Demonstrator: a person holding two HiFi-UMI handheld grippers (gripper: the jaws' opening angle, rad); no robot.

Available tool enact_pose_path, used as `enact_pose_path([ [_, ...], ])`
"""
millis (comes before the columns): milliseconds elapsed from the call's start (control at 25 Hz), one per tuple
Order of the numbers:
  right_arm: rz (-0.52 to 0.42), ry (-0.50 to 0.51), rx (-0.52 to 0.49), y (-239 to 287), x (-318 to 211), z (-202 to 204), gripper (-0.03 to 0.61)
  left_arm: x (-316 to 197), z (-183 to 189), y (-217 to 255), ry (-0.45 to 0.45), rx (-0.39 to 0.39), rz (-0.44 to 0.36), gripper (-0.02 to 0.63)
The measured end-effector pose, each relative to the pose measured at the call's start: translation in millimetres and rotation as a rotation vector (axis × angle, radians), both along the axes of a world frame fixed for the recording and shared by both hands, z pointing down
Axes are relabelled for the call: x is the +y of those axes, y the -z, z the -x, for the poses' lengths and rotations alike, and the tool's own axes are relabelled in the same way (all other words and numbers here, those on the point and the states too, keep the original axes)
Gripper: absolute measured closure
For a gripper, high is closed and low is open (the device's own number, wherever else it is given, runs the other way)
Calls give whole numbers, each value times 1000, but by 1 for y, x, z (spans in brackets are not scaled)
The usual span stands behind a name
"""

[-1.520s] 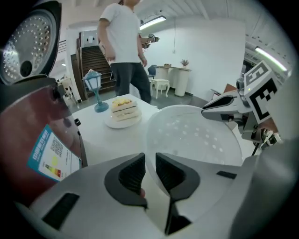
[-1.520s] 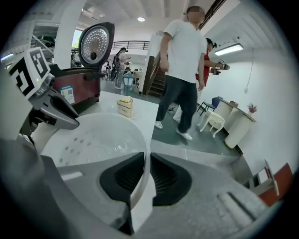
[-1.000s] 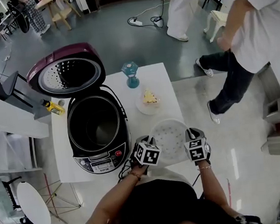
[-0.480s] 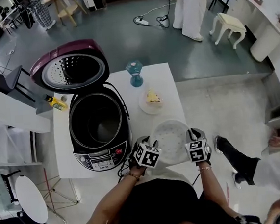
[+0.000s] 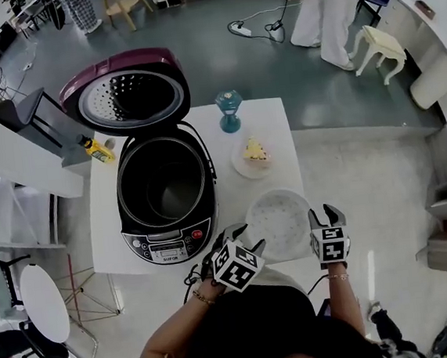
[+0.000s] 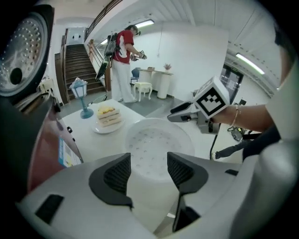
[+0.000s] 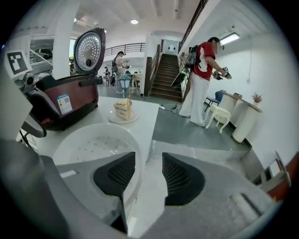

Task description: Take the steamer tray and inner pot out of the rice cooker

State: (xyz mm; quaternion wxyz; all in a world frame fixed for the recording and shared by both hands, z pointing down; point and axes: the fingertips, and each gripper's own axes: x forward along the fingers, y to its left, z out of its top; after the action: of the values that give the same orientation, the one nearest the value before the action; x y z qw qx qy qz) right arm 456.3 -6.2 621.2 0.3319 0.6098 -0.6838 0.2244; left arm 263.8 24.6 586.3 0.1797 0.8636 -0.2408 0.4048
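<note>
Already the steamer tray (image 5: 279,222) is lying out at 4 o'clock of the rice cooker (image 5: 161,247), the left hand-held gripper (image 5: 243,238) and right hand-held gripper (image 5: 326,211) are just opening, gripping nothing, and the inner pot (image 5: 167,194) is waiting inside.

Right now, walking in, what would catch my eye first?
A dark-red rice cooker stands on the white table's left, lid thrown open, inner pot inside. Right of it lies the white perforated steamer tray, a cake slice beyond it.

Bright, even light — fisheye-warped edges
</note>
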Motion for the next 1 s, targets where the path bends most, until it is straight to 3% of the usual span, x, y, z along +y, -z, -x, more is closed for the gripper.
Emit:
enact_pose_path([
  [160, -83, 24, -5, 43, -12, 16, 413, 7, -2, 65, -17, 169, -65, 385],
  [280, -140, 56, -20, 74, -23, 39, 413, 13, 3, 103, -30, 283, -53, 385],
  [400, -199, 95, -49, 106, -31, 71, 413, 13, 14, 130, -40, 335, -77, 387],
  [520, -246, 144, -87, 134, -35, 108, 413, 9, 34, 160, -19, 389, -128, 439],
  [640, -280, 189, -128, 155, -38, 147, 413, 2, 61, 192, 36, 491, -155, 462],
  [760, -308, 226, -188, 172, -43, 190, 413, -17, 101, 218, 129, 567, -249, 462],
  [1000, -350, 280, -235, 199, -47, 268, 413, -47, 197, 237, 306, 564, -382, 462],
])
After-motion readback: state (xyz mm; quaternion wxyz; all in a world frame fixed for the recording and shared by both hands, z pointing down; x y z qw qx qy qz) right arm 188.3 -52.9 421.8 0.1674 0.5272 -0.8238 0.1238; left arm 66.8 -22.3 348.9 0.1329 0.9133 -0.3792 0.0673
